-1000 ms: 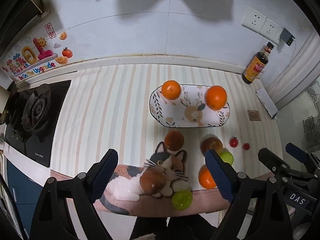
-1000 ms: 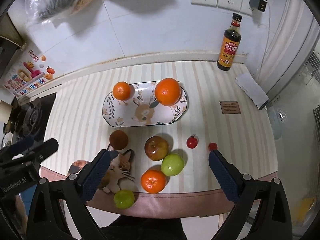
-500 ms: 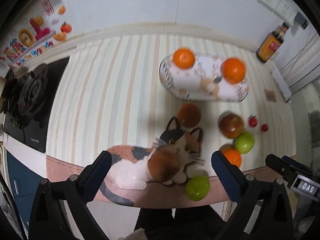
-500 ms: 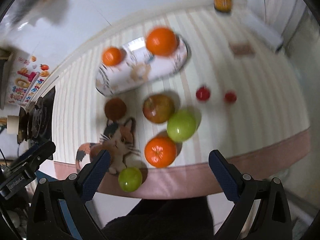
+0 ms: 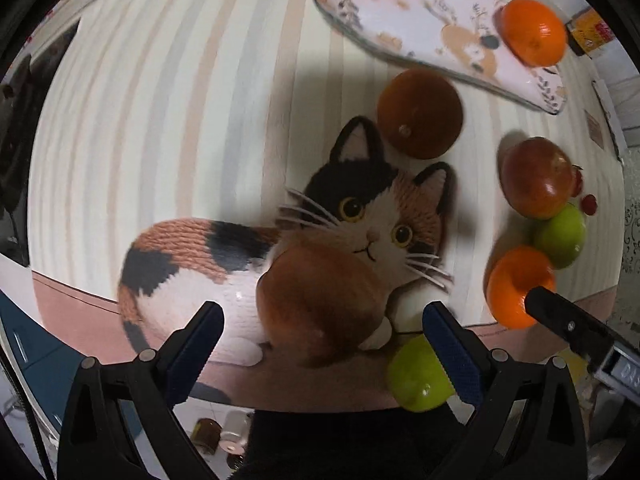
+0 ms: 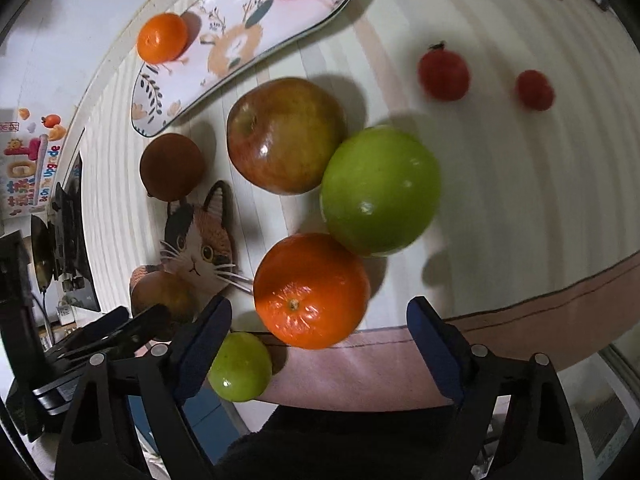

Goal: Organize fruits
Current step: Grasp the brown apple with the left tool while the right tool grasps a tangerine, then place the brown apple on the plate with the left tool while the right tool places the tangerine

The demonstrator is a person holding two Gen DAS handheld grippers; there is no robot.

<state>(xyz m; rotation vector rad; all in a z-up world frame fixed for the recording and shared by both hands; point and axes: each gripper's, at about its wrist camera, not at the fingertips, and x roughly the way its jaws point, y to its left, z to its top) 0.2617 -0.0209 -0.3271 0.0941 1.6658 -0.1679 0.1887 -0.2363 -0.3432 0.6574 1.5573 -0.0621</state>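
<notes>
Hovering beside the calico cat-shaped mat (image 5: pixel 320 232): left gripper (image 5: pixel 322 332) agape over brown round fruit (image 5: pixel 324 304); right gripper (image 6: pixel 320 330) closing, untouching, around glossy orange (image 6: pixel 310 290).

"Upgrade" on wall sticker (image 6: pixel 30 168)

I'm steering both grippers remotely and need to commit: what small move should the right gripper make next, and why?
Probably keep lowering the right gripper until its closing jaws straddle the orange near the table edge. That orange lies ahead, centred between the fingers, not yet touched, while the plate already holds two oranges and has bare space.
</notes>
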